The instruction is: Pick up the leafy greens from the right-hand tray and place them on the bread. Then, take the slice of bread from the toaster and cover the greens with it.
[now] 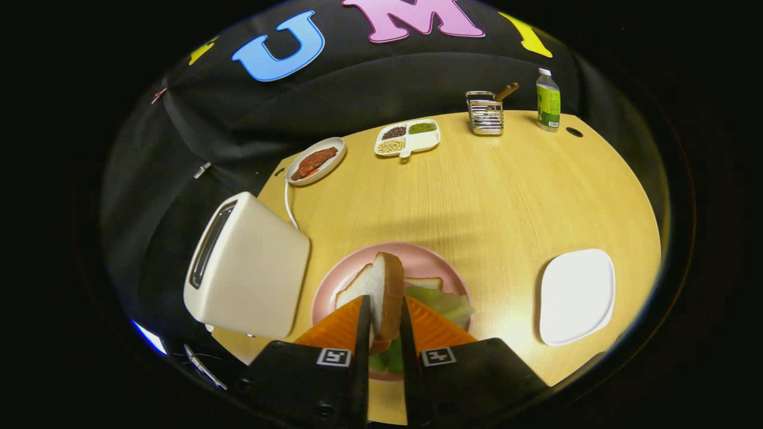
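My gripper (384, 310) is shut on a slice of bread (381, 289), held on edge between the two fingers with its brown crust to the right. It hangs just above a pink plate (343, 277). On that plate lie leafy greens (444, 302) on top of another bread slice (424, 282), whose corner shows behind them. The white toaster (250, 265) stands left of the plate, its slot dark. To the right of the plate sits a white tray (577, 296) with nothing on it.
At the table's far side are an oval dish with a reddish piece of food (315, 161), a divided dish of beans (408, 137), a wire rack with a wooden handle (485, 112) and a green-labelled bottle (548, 100). The toaster's cord (288, 205) runs back toward the oval dish.
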Available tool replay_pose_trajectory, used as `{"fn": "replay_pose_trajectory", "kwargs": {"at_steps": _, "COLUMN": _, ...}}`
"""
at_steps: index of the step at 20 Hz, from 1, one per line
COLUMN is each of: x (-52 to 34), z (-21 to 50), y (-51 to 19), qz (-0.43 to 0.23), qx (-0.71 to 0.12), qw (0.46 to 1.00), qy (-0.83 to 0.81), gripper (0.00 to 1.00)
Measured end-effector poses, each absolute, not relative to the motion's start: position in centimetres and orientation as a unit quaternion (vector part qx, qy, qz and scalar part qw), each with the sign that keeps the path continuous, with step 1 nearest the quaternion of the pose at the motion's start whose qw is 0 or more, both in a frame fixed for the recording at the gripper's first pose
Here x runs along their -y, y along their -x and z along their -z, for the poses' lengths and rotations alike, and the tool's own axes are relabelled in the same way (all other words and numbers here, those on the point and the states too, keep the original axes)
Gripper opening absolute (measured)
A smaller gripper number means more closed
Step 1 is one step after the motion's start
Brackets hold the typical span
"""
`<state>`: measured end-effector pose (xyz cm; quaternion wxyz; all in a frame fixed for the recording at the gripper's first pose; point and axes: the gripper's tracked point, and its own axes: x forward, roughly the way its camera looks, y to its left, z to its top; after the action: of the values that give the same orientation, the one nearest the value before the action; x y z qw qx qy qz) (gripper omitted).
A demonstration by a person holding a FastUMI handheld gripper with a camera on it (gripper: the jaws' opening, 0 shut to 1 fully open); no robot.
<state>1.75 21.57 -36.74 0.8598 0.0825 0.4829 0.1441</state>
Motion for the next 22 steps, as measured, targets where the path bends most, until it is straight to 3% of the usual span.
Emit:
{"fn": "replay_pose_trajectory", "kwargs": {"at_steps": 2, "x": -20.7, "z": 37.3, "y": -1.6, "qz": -0.136, "qx": -0.487, "qw": 0.859, "qy": -0.073, "gripper": 0.41}}
{"fn": "replay_pose_trajectory", "kwargs": {"at_steps": 10, "x": -18.2, "z": 37.3, "y": -1.6, "qz": -0.118, "qx": -0.482, "qw": 0.867, "qy": -0.055, "gripper": 0.63}}
{"fn": "replay_pose_trajectory", "kwargs": {"at_steps": 13, "x": -17.4, "z": 36.0, "y": -1.8, "qz": -0.108, "qx": -0.461, "qw": 0.879, "qy": -0.055, "gripper": 0.96}}
{"fn": "replay_pose_trajectory", "kwargs": {"at_steps": 22, "x": -12.9, "z": 24.0, "y": -4.8, "qz": -0.088, "qx": -0.331, "qw": 0.939, "qy": -0.017, "gripper": 0.99}}
